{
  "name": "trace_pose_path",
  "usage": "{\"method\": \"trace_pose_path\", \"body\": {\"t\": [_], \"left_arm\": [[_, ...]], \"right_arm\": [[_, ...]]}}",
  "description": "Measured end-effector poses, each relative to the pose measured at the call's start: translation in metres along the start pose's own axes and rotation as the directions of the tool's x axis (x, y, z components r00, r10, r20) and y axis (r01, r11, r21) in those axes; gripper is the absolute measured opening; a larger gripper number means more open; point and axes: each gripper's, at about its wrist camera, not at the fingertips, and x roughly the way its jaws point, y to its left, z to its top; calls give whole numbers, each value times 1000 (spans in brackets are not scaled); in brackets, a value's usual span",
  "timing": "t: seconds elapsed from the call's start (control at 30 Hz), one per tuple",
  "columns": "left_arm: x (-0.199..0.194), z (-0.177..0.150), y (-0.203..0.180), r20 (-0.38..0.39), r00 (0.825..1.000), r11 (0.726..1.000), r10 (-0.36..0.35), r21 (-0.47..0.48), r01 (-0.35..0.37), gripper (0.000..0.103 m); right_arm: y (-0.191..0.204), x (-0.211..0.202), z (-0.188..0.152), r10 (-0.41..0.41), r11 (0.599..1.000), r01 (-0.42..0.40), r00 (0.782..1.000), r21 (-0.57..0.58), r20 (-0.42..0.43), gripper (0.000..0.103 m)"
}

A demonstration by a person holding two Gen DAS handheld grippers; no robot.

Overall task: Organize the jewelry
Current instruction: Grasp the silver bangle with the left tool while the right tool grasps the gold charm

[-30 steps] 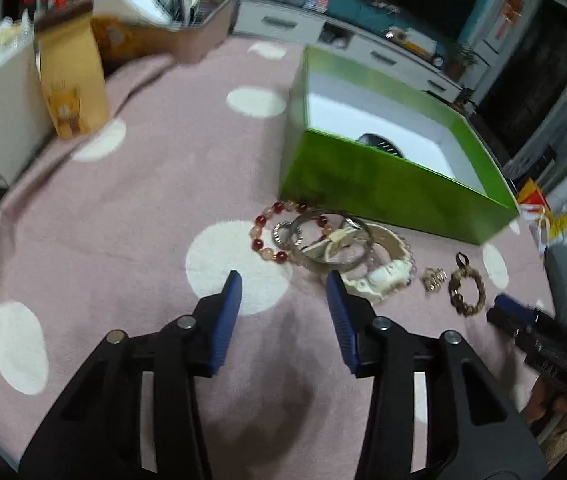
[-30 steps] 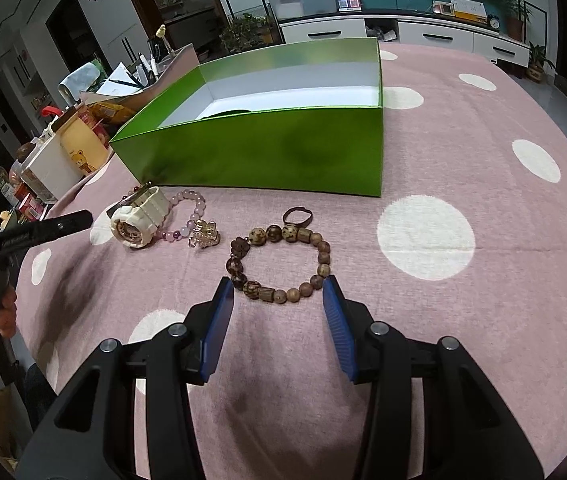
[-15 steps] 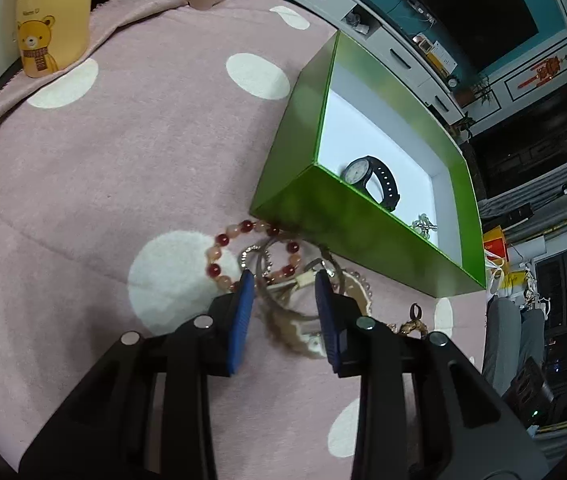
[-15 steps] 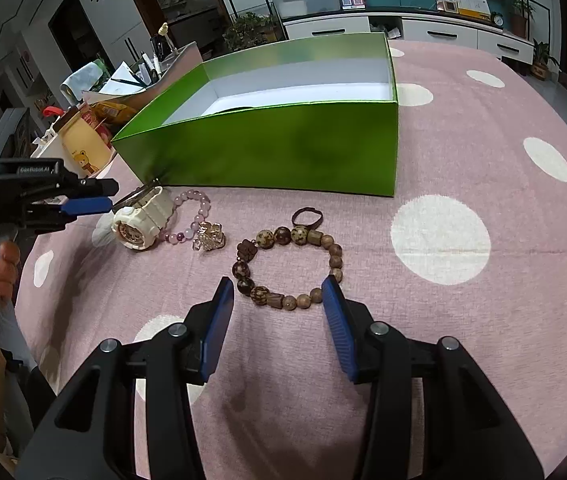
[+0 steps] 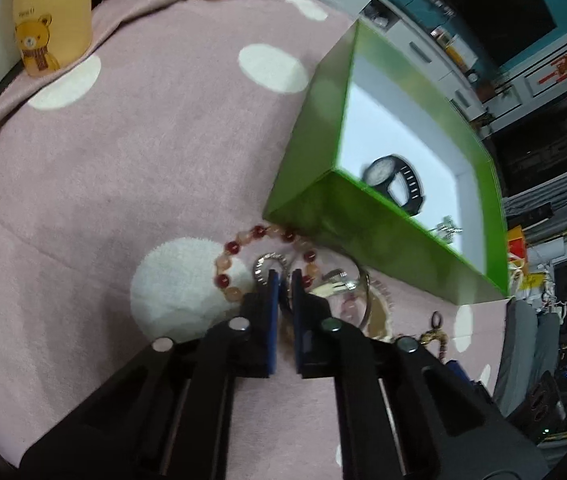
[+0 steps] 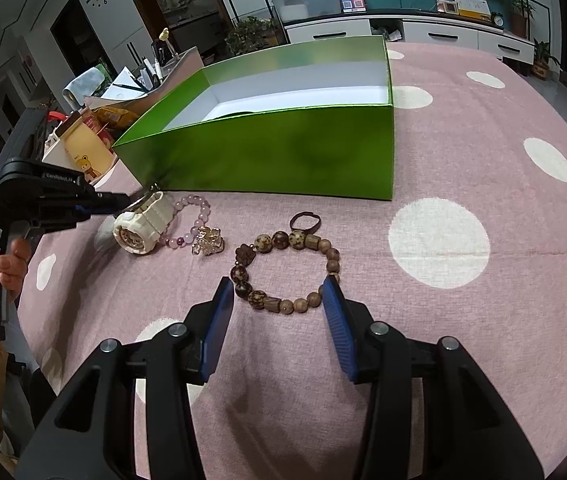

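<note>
The left gripper (image 5: 285,280) is seen with its blue pads (image 5: 272,304) brought together at the cluster of jewelry lying on the pink polka-dot cloth (image 5: 123,152). What is pinched cannot be told with certainty: the tips meet just at the small silver crystal-set ring (image 5: 264,264), with the red-and-peach beaded bracelet (image 5: 235,252) curving round them from nine to one o'clock. A grip on that ring or on the bracelet's strand is judged likely.

The open green cardboard box (image 5: 387,240) lies at about two o'clock from these tips, close by, its near wall running obliquely from its nearest corner toward four o'clock. A black wristwatch (image 5: 397,182) is already laid inside on the white floor. Any carry into the box would have to rise over that near wall.

The right gripper (image 6: 279,300) is held apart and empty, its pads flanking the near arc of the brown wooden-bead bracelet (image 6: 283,268) without touching it. The cream plastic wristwatch (image 6: 143,224) and the lilac bead bracelet (image 6: 195,216) lie at ten o'clock from it, nearer the left gripper.
</note>
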Motion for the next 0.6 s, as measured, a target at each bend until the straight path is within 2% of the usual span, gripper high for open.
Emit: {"method": "trace_pose_path", "body": {"t": [0.17, 0.3, 0.47, 0.6], "left_arm": [[-23, -4, -17, 97, 995, 997, -13, 79, 5, 5], [-41, -14, -34, 165, 986, 988, 13, 150, -38, 5], [-49, -26, -31, 180, 984, 982, 18, 182, -52, 5], [-49, -31, -24, 172, 985, 979, 30, 192, -63, 5]], "right_arm": [[11, -1, 2, 13, 998, -12, 1000, -63, 14, 46], [32, 6, 10, 42, 986, -37, 999, -163, 24, 46], [58, 30, 22, 23, 956, -22, 1000, -293, 0, 41], [66, 48, 29, 1, 938, -12, 999, -345, -32, 36]]}}
